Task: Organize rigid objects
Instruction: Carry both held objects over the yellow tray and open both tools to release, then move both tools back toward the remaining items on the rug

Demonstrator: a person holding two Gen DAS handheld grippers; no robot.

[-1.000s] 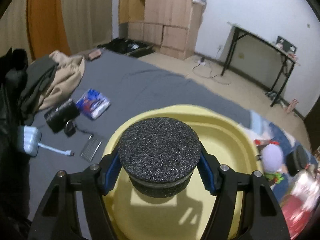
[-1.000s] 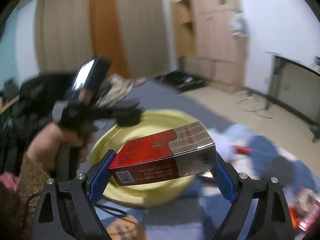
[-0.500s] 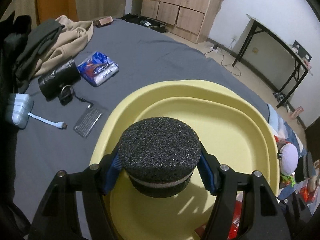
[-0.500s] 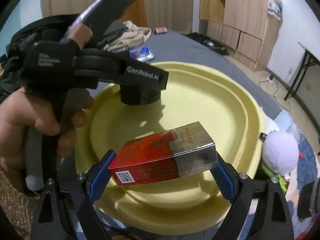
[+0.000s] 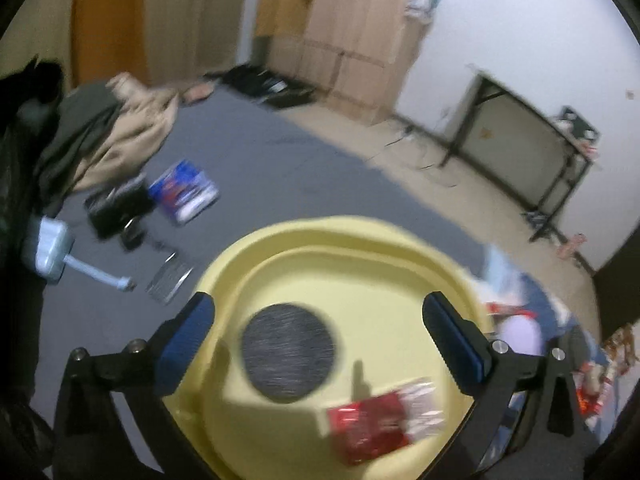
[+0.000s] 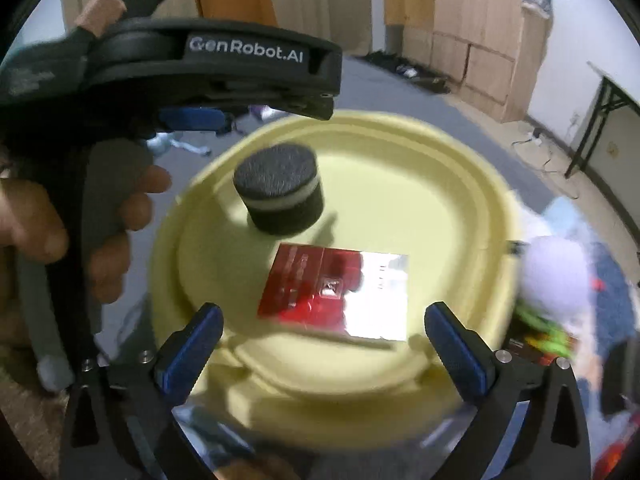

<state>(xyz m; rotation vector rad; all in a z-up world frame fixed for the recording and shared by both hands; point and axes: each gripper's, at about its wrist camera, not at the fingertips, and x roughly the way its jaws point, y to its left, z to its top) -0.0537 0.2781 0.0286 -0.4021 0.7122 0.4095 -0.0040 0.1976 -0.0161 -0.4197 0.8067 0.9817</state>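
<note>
On the gray bed cover (image 5: 256,168), far left, lie a pale blue charger with its cable (image 5: 50,248), a black pouch (image 5: 118,208), a blue packet (image 5: 184,192) and a small metal comb-like piece (image 5: 168,280), all well apart from the yellow basin (image 5: 400,248). The left tool (image 5: 320,344) hangs over the basin with its jaws spread wide and nothing between them; the black foam puck (image 5: 288,352) sits on the basin floor below. Just right of it, apart from the puck, the red cigarette pack (image 6: 336,288) lies flat, and the right tool (image 6: 324,344) is likewise wide open and empty above the near rim. Both pictures are smeared, so whether the pack is fully at rest is hard to say. The risk, as I judge it, is a spread finger clipping the basin rim on the way out and tipping the basin on the soft bed, or the two tools knocking together, being close over one basin. Open room lies leftward over the cover; to the right, a plush toy (image 6: 556,276) and clutter crowd the rim.
</note>
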